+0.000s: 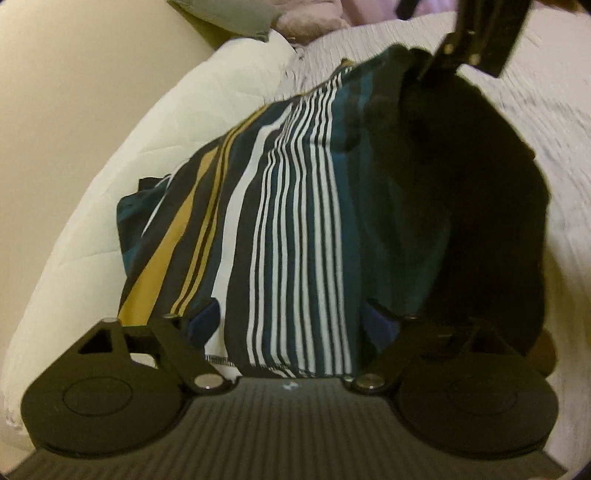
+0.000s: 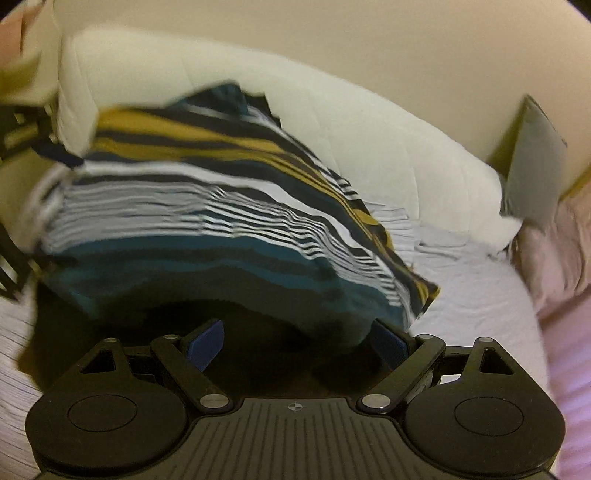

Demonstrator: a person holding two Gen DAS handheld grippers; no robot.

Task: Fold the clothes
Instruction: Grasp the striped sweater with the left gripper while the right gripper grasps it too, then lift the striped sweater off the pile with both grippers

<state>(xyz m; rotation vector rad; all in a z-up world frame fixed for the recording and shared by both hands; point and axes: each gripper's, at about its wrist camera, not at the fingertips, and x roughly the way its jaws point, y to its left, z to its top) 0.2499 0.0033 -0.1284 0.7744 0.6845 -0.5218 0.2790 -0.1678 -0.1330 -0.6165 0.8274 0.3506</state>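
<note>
A home bedroom; a bed (image 2: 461, 306) with a pale, finely ribbed sheet fills the lower part of both views; a thick white quilted mattress edge (image 2: 332, 122) or padded bolster curves beside a plain cream wall (image 2: 369, 48); soft pink bedding (image 2: 565, 258) and a grey-green cushion (image 1: 229, 14) lie at the edges; a striped garment (image 1: 288, 221) hangs over the sheet.
</note>
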